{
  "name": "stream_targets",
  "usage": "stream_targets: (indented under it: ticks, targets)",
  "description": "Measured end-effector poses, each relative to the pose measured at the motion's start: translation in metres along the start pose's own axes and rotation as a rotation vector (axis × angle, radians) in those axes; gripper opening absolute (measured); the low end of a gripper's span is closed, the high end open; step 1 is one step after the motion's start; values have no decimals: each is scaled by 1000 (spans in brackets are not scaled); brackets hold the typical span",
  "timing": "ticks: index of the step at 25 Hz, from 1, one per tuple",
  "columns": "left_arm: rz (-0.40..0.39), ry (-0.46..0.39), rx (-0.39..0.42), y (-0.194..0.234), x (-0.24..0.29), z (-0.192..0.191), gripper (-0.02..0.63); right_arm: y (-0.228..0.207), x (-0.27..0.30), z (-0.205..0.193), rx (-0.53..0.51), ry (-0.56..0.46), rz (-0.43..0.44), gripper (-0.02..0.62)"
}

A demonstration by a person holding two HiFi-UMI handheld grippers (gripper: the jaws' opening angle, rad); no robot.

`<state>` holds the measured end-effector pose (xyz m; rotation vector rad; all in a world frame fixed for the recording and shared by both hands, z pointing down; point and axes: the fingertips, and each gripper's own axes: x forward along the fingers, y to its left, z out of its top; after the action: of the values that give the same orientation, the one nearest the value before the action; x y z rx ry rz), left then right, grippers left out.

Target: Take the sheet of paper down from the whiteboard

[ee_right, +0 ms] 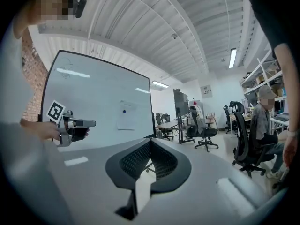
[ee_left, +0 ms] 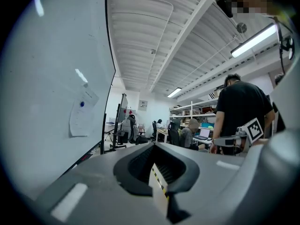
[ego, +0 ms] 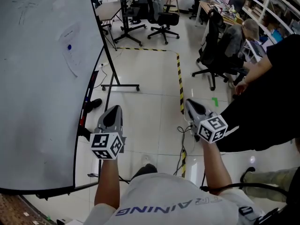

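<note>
The white sheet of paper (ego: 72, 51) hangs on the whiteboard (ego: 37, 88) at my left, pinned by a blue magnet (ego: 69, 47). It also shows in the left gripper view as the paper (ee_left: 82, 117) and in the right gripper view as the paper (ee_right: 125, 116). My left gripper (ego: 114, 110) is held out level beside the board's lower edge, well short of the sheet, jaws shut and empty. My right gripper (ego: 189, 105) is level too, farther right over the floor, shut with nothing in it. Each gripper sees the other: right gripper (ee_left: 233, 140), left gripper (ee_right: 78, 125).
The whiteboard's wheeled stand (ego: 120, 85) stands on the tiled floor ahead. Yellow-black tape (ego: 180, 78) runs along the floor, with cables (ego: 183, 130) near it. A person in black (ego: 267, 97) stands close at the right. Office chairs (ego: 163, 21) and a seated person (ego: 239, 41) are beyond.
</note>
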<state>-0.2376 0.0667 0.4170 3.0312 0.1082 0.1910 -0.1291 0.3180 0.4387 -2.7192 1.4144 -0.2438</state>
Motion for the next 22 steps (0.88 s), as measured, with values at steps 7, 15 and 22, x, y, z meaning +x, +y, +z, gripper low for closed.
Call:
stream_targets:
  ticks: [7,15,22]
  targets:
    - [-5,-20,3,71,62,29,2,-15,82,17,0,7,-19,6]
    - [25,-27,-15,120,105,33,2,-27,157,28,-27,30,26,8]
    - [118,-15,-5,161,162,38,2,-74,244,37,-12,15,101,6]
